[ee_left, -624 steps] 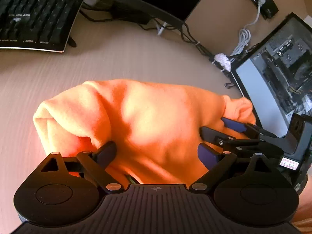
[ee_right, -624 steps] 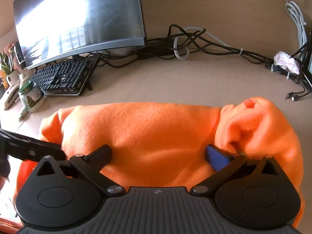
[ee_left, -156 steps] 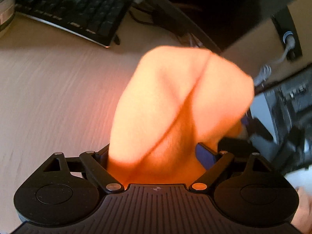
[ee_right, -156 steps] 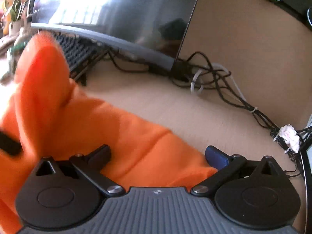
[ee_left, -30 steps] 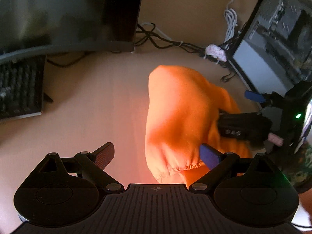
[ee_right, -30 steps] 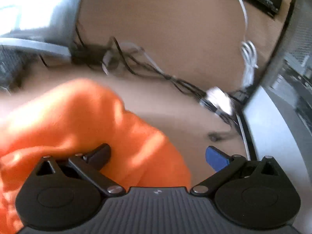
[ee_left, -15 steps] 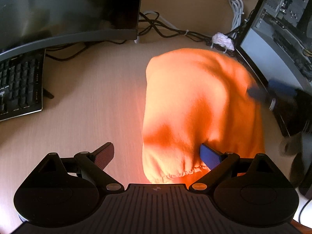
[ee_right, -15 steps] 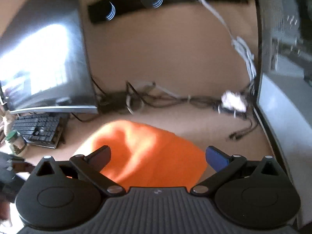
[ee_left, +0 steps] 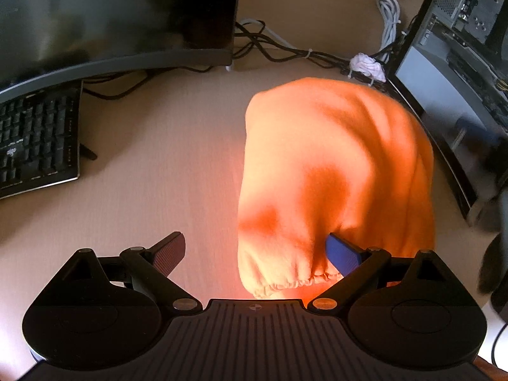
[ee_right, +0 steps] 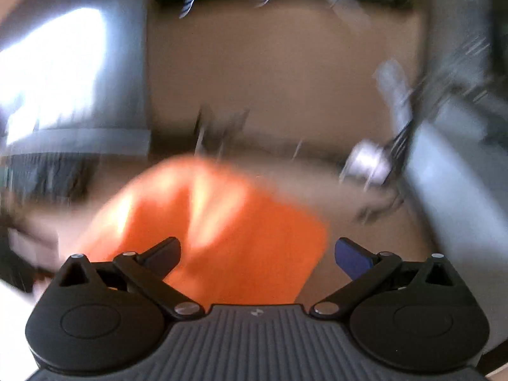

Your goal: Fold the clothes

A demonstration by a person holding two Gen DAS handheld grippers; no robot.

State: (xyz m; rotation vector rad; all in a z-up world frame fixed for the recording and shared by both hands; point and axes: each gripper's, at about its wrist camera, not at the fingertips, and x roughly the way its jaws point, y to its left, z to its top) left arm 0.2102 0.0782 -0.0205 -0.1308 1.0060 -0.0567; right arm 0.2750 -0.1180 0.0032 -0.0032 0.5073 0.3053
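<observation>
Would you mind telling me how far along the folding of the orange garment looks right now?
The orange garment already lies as a compact folded bundle on the desk. Nothing is in hand: the left gripper and right gripper are both open. Probably only tidying remains.

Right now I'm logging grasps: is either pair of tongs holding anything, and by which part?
Nothing is held. Both the left tongs and right tongs are open; the garment lies on the desk.

Soft matt orange fleece garment (ee_left: 336, 171) on a pale, smooth wood-grain desk (ee_left: 152, 165); glossy dark monitor (ee_left: 104, 12).
</observation>
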